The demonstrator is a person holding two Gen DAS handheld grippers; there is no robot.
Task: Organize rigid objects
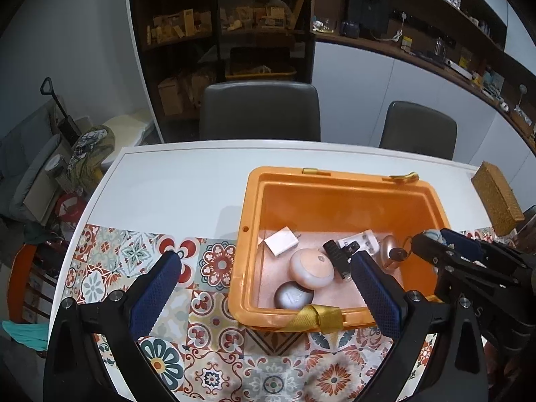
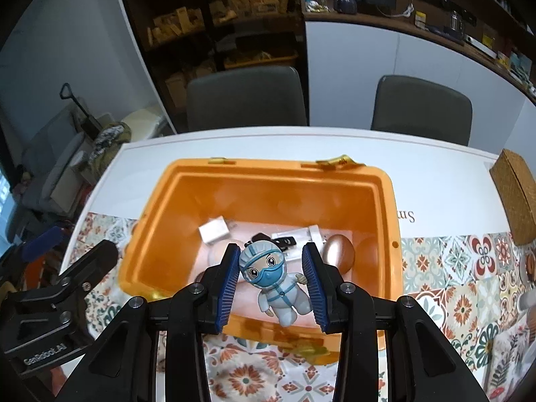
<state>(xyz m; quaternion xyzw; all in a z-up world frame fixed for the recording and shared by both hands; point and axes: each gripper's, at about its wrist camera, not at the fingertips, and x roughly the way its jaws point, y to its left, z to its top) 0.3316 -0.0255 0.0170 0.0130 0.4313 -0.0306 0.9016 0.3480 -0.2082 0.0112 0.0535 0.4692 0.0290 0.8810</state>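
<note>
An orange plastic box (image 1: 249, 201) (image 2: 388, 207) stands open on the table. Inside lie a white charger (image 1: 280, 241) (image 2: 214, 229), a pink round case (image 1: 311, 268), a silver round case (image 1: 293, 296), a black clip (image 1: 338, 254), a white holder (image 1: 360, 239) and a rose-gold egg shape (image 2: 340, 251). My right gripper (image 2: 271, 261) is shut on a small blue-and-white figurine (image 2: 273, 281), held above the box's near side. It shows at the right of the left wrist view (image 1: 432, 238). My left gripper (image 1: 264, 268) is open and empty by the box's near left corner.
A patterned tile mat (image 1: 214, 361) covers the near table. A woven box (image 1: 497, 197) (image 2: 517, 194) sits at the right edge. Two grey chairs (image 1: 259, 110) stand behind the white table (image 1: 181, 181). Shelves line the back wall.
</note>
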